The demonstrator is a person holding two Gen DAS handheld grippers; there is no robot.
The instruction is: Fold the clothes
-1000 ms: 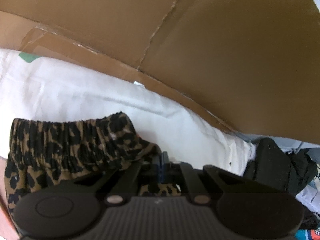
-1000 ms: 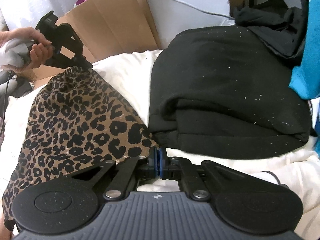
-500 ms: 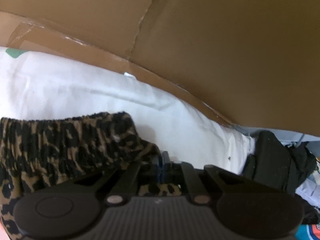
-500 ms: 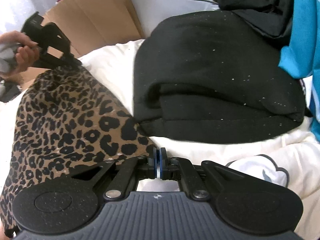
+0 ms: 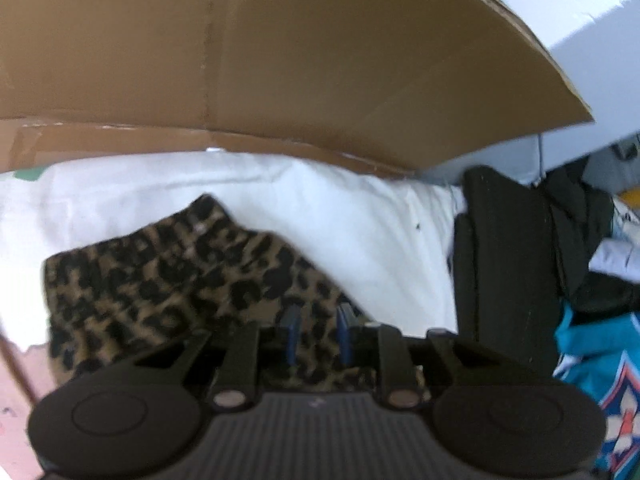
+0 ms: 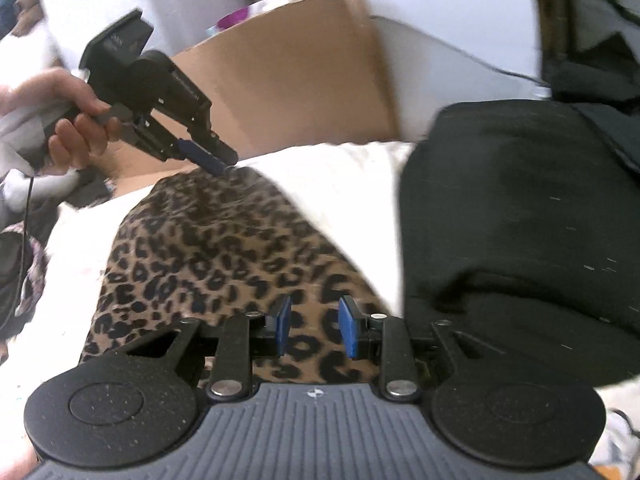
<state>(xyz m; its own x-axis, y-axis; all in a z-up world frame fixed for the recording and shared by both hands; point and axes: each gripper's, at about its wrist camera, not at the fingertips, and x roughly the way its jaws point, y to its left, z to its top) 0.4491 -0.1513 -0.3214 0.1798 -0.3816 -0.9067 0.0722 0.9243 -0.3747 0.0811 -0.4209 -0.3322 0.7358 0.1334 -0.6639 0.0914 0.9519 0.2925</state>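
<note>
Surface: white padded bedding (image 6: 344, 176), backed by a brown cardboard sheet (image 5: 280, 60).
Neighbour: folded black fleece garment (image 6: 520, 220), just beside the task's garment.
Garment: leopard-print fabric piece (image 6: 224, 248), lying flat on the bedding, gathered edge at the far end.
Left gripper (image 5: 316, 334): fingers opening, apart above the cloth, nothing pinched.
Right gripper (image 6: 314, 326): fingers opening, cloth beneath, unpressed.
Risk: a withdrawing finger may snag the slack print and spoil the fold.
</note>
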